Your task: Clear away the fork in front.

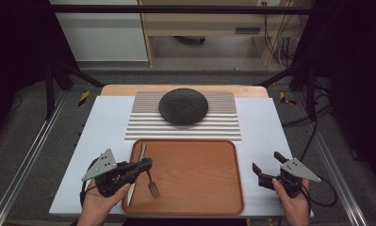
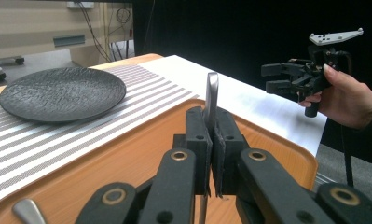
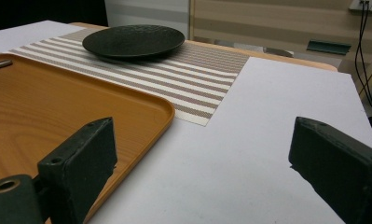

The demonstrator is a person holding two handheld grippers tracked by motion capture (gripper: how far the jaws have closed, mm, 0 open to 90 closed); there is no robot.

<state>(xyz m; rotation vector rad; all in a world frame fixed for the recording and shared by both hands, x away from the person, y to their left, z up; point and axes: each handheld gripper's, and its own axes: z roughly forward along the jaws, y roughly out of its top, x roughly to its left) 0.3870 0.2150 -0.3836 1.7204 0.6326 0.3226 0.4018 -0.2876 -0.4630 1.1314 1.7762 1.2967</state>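
Note:
A silver fork (image 1: 152,185) is over the left part of the wooden tray (image 1: 200,188), tines toward the near edge. My left gripper (image 1: 147,165) reaches in from the tray's left rim and is shut on the fork's handle. In the left gripper view the flat handle (image 2: 211,95) stands up between the closed jaws of that gripper (image 2: 212,140). A knife (image 1: 137,169) lies along the tray's left side, partly under the gripper. My right gripper (image 1: 265,160) hovers open over the white table surface right of the tray; in its own view the right gripper (image 3: 207,163) has nothing between its jaws.
A black plate (image 1: 183,106) sits on a striped placemat (image 1: 143,127) behind the tray. The white table cover (image 1: 265,127) shows bare on both sides. A dark frame and rails flank the table. The right gripper (image 2: 272,77) is visible far off in the left gripper view.

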